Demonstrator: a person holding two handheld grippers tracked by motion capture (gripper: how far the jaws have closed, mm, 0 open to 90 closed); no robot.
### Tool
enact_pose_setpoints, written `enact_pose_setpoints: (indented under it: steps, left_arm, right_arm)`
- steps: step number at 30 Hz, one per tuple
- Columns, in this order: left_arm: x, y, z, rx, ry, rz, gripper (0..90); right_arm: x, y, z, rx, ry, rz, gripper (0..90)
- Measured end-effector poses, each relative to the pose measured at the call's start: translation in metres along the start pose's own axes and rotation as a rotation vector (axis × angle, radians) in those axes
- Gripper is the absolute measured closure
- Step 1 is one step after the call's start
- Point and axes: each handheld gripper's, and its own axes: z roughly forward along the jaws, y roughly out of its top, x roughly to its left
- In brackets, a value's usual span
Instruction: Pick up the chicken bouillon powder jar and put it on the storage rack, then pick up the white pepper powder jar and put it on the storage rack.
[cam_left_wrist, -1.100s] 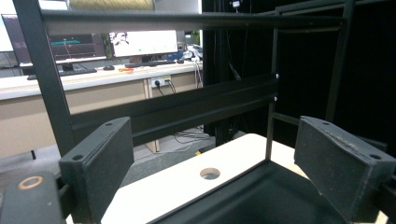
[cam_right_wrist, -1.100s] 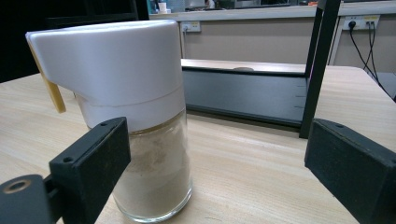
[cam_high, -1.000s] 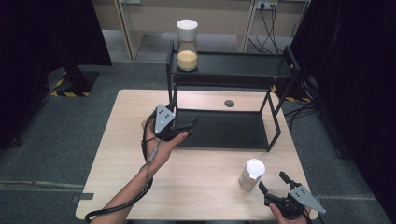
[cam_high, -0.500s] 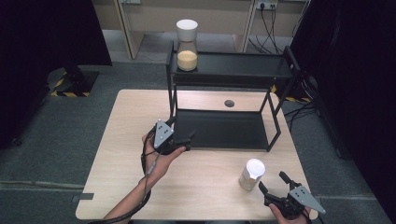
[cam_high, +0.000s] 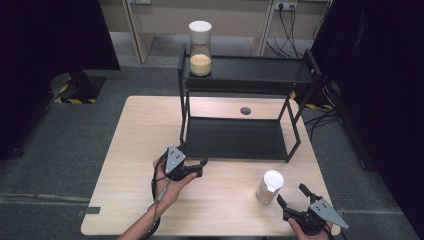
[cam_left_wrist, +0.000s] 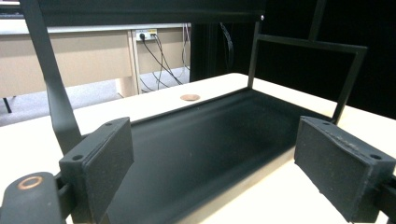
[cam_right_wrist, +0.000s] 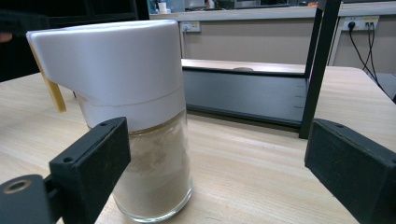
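Right gripper (cam_high: 291, 196) sits at the table's five o'clock corner, its flat black foam-faced jaws spread wide, nothing between them. Just beyond its tips, at about eleven o'clock from it, stands the glass jar (cam_high: 269, 187): a clear cylinder of pale powder under a smooth white plastic cap, upright on the light wood-grain table (cam_high: 135, 150). Left gripper (cam_high: 200, 165), jaws likewise spread and empty, faces the matte black metal rack (cam_high: 235, 140) at its lower tray's front corner.
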Motion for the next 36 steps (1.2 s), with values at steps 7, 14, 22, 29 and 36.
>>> enact_pose_setpoints:
  steps: [7,14,22,29,36]
  left_arm:
    - [-0.001,-0.024,-0.005,0.016,0.006,-0.033,11.3]
    - [-0.002,-0.033,-0.006,0.041,0.005,-0.036,11.3]
    - [-0.005,-0.035,-0.005,0.05,0.001,-0.032,11.1]
    - [-0.005,-0.036,-0.005,0.044,-0.002,-0.024,11.1]
    - [-0.006,-0.035,-0.005,0.049,-0.003,-0.014,11.1]
  right_arm:
    - [0.0,0.0,0.0,0.001,-0.001,-0.003,7.1]
    - [0.0,0.0,0.0,0.002,0.001,-0.001,7.1]
    - [-0.001,0.0,0.0,0.001,0.005,-0.002,7.1]
    - [0.0,0.0,0.0,0.0,0.002,-0.004,7.1]
    - [-0.002,-0.002,-0.001,-0.009,0.013,-0.007,6.4]
